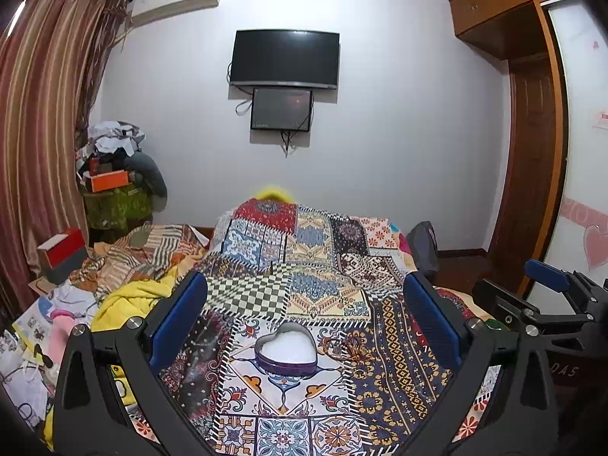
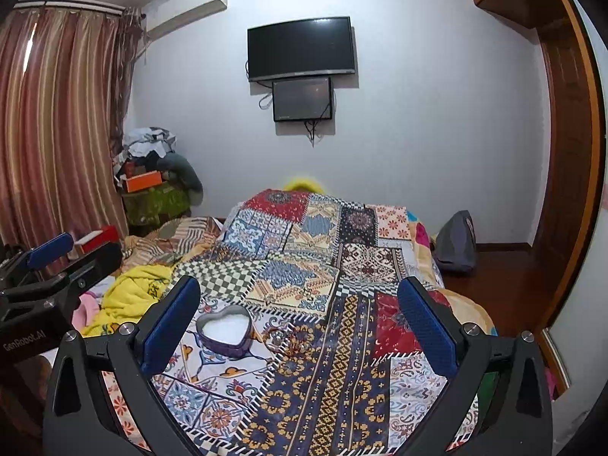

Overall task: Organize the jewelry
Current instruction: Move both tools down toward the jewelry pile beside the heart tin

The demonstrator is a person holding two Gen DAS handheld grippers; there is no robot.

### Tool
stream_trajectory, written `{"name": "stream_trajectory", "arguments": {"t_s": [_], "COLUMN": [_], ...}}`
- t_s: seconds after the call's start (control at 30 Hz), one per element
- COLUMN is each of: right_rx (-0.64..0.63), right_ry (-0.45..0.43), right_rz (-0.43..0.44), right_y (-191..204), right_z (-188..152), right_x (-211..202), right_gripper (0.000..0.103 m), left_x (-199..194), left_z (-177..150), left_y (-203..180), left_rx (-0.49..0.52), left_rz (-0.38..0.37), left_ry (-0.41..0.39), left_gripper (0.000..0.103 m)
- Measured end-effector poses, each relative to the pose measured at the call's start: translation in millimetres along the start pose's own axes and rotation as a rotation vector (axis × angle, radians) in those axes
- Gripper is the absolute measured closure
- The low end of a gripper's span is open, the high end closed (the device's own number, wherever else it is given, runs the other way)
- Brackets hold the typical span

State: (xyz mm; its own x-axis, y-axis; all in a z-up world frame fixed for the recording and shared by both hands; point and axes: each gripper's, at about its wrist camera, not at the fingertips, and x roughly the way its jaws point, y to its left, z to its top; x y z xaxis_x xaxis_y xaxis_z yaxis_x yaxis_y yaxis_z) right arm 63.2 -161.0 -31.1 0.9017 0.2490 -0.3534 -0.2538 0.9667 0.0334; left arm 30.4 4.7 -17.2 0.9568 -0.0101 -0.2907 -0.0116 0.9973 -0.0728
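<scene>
Jewelry (image 2: 280, 336) beside the heart-shaped box (image 2: 226, 330) is too small to identify.

You are holding both grippers spread wide above the patchwork quilt (image 1: 304, 285), with open cloth lying ahead of the left gripper (image 1: 304, 319) and the right gripper (image 2: 298, 319), so a straight forward pass is standing free. The heart-shaped box (image 1: 285, 349) is sitting on the quilt directly between the left fingers' line of travel, with small jewelry (image 2: 283, 338) lying just beside it on its right. Crumpled yellow cloth (image 2: 131, 292) and piled clutter (image 1: 34, 338) are crowding the quilt's left edge, while its right side is dropping off to bare floor (image 2: 505, 285).
</scene>
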Motion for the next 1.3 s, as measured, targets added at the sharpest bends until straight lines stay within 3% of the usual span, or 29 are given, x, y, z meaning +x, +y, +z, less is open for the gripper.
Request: {"name": "stream_trajectory", "arguments": {"t_s": [0.27,0.5,0.67,0.8,0.9,1.1,1.3], "right_rx": [0.014,0.019,0.043,0.040,0.008,-0.031,-0.086], "right_ry": [0.095,0.243,0.355,0.436,0.496,0.619,0.682], "right_rz": [-0.033,-0.045,0.001,0.064,0.114,0.220,0.261], "right_y": [-12.9,-31.7,-41.3,-42.8,-39.5,-29.6,-13.8], "right_z": [-18.9,-45.4,-63.5,-76.3,-84.8,-103.6,-116.3], "right_x": [36.3,81.9,107.2,127.7,141.4,168.0,186.9], "right_gripper": [0.000,0.000,0.000,0.000,0.008,0.035,0.054], "left_x": [42.3,100.9,135.2,154.4,165.0,179.5,187.6], "left_z": [-17.0,-49.6,-76.8,-96.8,-108.8,-128.4,-138.3], "left_y": [10.5,31.9,43.6,41.5,38.9,26.6,15.3], "left_rx": [-0.016,-0.073,-0.111,-0.087,-0.083,-0.076,-0.070], "left_rz": [0.035,0.063,0.065,0.042,0.012,-0.075,-0.162], "left_ry": [0.099,0.278,0.396,0.472,0.521,0.609,0.659], "left_gripper": [0.000,0.000,0.000,0.011,0.020,0.044,0.055]}}
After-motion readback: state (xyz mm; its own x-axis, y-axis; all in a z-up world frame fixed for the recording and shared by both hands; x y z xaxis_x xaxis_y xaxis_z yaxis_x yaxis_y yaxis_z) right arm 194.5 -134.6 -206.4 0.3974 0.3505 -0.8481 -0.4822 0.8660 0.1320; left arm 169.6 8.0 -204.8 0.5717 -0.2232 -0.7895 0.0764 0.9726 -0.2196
